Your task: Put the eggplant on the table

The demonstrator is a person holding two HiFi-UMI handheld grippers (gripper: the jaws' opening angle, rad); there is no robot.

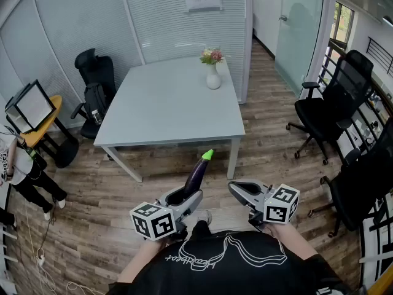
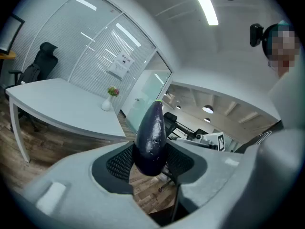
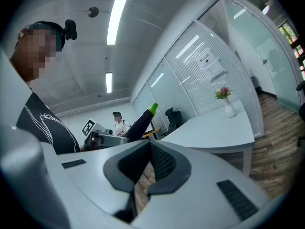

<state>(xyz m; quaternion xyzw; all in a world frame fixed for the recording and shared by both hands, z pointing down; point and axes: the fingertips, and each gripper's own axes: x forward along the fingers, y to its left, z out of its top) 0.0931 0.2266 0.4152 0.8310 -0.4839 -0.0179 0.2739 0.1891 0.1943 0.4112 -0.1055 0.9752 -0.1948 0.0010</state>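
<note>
1. Head view: the left gripper (image 1: 184, 196) is clamped on the eggplant (image 1: 198, 172), which is in the air, short of the table (image 1: 166, 109)'s near edge. It has yet to be set down.
2. Left gripper view: both pads pinch the eggplant's thick end. The table ahead is bare except for a flower vase (image 2: 106, 104) near its far edge.
3. Right gripper view: the right gripper (image 3: 145, 163) has its jaws together and empty. An office chair (image 3: 172, 118) stands beyond the table, blocking nothing.

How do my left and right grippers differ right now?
The left gripper clamps the eggplant, green tip forward; the right gripper holds nothing. The left gripper's jaws stand apart around it; the right gripper's meet. Both hover short of the table, facing it.
</note>
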